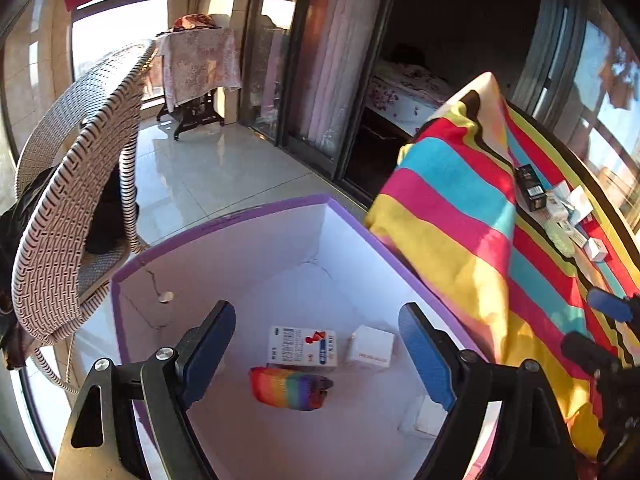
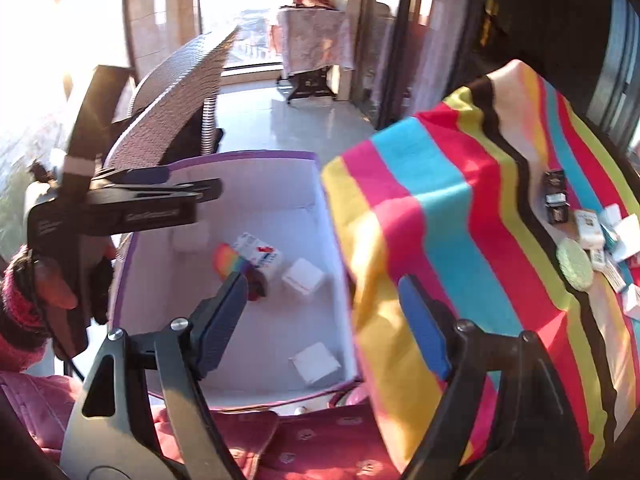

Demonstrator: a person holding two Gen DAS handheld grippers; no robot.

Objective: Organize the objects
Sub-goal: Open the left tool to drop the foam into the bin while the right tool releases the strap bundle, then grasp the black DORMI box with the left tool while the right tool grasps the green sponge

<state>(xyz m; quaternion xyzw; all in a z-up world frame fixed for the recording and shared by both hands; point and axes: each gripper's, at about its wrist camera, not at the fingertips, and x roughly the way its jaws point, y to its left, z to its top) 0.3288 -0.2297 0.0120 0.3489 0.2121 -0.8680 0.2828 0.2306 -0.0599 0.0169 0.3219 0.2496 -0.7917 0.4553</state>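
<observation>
Purple-rimmed and white inside, the box point(image 1: 224, 216) sits right under the left gripper point(image 1: 316, 356), whose blue pads are spread wide with nothing between them. The right gripper point(image 2: 324, 320) hangs over the near corner of the same box, beside the hanging edge of the striped cloth point(image 2: 440, 208), its fingers also apart and empty.

Down on the box floor, the count from the right wrist view: one rainbow toy point(image 1: 290, 388), one printed carton point(image 1: 302, 346) touching it on the far side, one white box point(image 1: 370, 346) just beside the carton, and another white box point(image 2: 316, 362) close to the near wall. A fifth pale shape sits under the left gripper in the right view, too washed out to name. So four things clearly in, maybe five.

Further off, up on the striped cloth, the unsorted pile is still waiting. One dark box point(image 2: 556, 196) lies apart at the far end; one pale green round thing point(image 2: 574, 266) sits at the near edge of the cluster; and around it a heap of small white packets point(image 2: 590, 228), overlapping, at least six, exact number not readable.

My read: somewhere short of halfway. Both tools are free, the box has plenty of room, and the bulk of the small cartons still have to travel from cloth to box.
</observation>
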